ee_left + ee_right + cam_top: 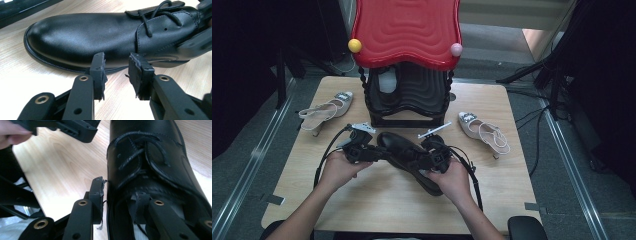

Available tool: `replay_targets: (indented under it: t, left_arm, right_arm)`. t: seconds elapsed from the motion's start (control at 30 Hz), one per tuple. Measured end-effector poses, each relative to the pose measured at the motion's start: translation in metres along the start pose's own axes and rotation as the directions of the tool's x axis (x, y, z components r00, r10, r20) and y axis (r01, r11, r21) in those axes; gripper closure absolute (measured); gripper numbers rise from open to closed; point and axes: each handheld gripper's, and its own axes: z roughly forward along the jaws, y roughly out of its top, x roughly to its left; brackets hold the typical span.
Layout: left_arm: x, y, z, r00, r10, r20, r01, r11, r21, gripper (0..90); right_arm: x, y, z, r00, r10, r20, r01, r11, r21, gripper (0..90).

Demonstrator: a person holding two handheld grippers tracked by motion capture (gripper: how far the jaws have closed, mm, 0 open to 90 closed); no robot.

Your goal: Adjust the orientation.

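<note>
Table (392,205): a light wooden top; everything stands or lies on it, and the person's forearms come in from its near edge.
Shoe rack (407,90): a black frame with a wavy red top (407,30), standing at the far middle of the table; a yellow ball (355,45) and a pink ball (456,49) sit at the front corners of the top.
Black shoe (404,155): a leather lace-up shoe lying on the table just in front of the rack, between the two hands; the toe points to the far left and the heel end is near the right hand.
Left beige shoe (327,110): a slingback heel lying at the far left of the table, well apart from the black shoe.
Right beige shoe (482,131): the same kind of shoe, lying at the right side, near the right hand but not touching it.
Left gripper (116,72): the jaws stand partly open with nothing between them; the tips are just beside the sole edge of the black shoe, at its side, and do not press on it.
Right gripper (120,195): at the heel opening of the black shoe; one jaw is outside the collar and the other is inside the shoe, with the collar wall between them. The outer pad stands just off the leather, so the grip looks loose.
</note>
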Motion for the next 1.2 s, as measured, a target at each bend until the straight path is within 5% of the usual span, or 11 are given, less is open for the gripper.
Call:
replay_targets:
  t: [0.27, 0.43, 0.83, 0.97, 1.1, 1.2]
  left_arm:
    - [0.004, -0.004, 0.002, 0.9997, -0.022, -0.006, 0.022, 0.9998, -0.005, 79.8]
    - [0.003, -0.007, 0.006, 0.9998, -0.008, -0.017, 0.008, 0.9999, -0.008, 85.4]
    - [0.006, -0.011, 0.022, 0.9998, -0.016, -0.016, 0.016, 0.9999, 0.001, 86.8]
    - [0.005, -0.012, 0.024, 0.9997, -0.003, -0.025, 0.003, 1.0, -0.006, 86.9]
    - [0.005, -0.011, 0.024, 0.9995, -0.006, -0.03, 0.006, 0.9999, -0.011, 86.8]
    - [0.006, -0.01, 0.025, 0.9993, -0.017, -0.033, 0.016, 0.9998, -0.014, 86.6]
  right_arm:
    - [-0.013, -0.007, -0.047, 0.9995, 0.013, -0.029, -0.015, 0.997, -0.079, 73.6]
    - [-0.034, -0.006, -0.062, 0.9993, 0.024, 0.028, -0.021, 0.994, -0.109, 83.2]
    - [-0.074, 0.0, -0.02, 0.9921, -0.002, 0.126, 0.011, 0.997, -0.074, 89.5]
    - [-0.072, -0.001, -0.007, 0.994, -0.029, 0.106, 0.033, 0.999, -0.038, 90.0]
    - [-0.063, -0.005, -0.003, 0.9875, -0.062, 0.145, 0.069, 0.997, -0.041, 90.0]
    - [-0.062, -0.012, -0.003, 0.9928, -0.043, 0.112, 0.05, 0.997, -0.06, 90.0]
